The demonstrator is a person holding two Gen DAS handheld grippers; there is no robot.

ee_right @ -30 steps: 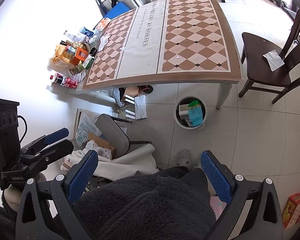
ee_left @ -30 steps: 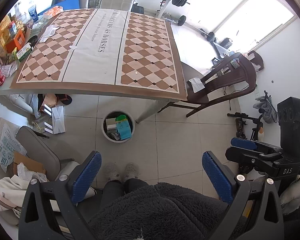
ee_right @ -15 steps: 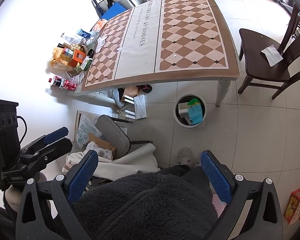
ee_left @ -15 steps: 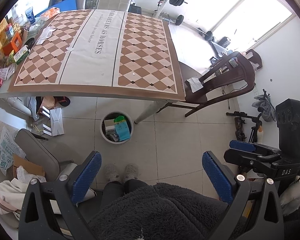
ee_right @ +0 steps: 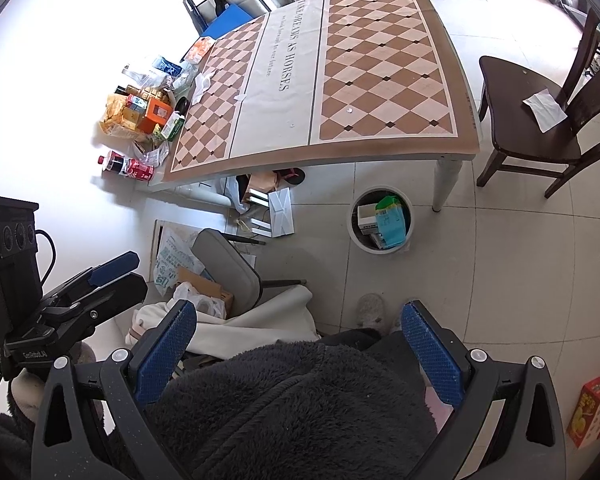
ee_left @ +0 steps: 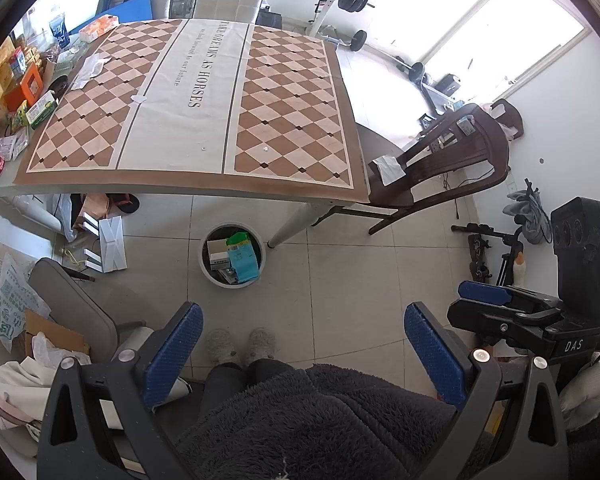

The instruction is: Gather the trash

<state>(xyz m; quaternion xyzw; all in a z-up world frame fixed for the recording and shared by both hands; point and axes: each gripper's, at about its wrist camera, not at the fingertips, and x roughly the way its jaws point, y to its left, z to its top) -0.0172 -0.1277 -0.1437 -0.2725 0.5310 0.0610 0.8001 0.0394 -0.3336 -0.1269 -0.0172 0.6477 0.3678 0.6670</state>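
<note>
A white round trash bin (ee_left: pixel 233 255) stands on the floor by the table leg, holding a teal carton and boxes; it also shows in the right wrist view (ee_right: pixel 383 221). My left gripper (ee_left: pixel 300 356) is open and empty, held high above the floor and my lap. My right gripper (ee_right: pixel 298 354) is open and empty, likewise held high. A crumpled white tissue (ee_left: pixel 88 70) and small scraps (ee_left: pixel 139 98) lie on the checkered tablecloth (ee_left: pixel 196 120). A white paper (ee_right: pixel 545 106) lies on the dark wooden chair (ee_right: pixel 532 128).
Snack boxes, cartons and a red can (ee_right: pixel 140 170) crowd the table's left edge. A grey chair (ee_right: pixel 228 264), cardboard and bags lie on the floor at left. A red box (ee_right: pixel 592 408) sits on the floor at right. Gym weights stand at the back.
Both grippers stay open and empty. The views have shifted slightly, with the table and bin drifting a little; nothing was picked up or dropped.
</note>
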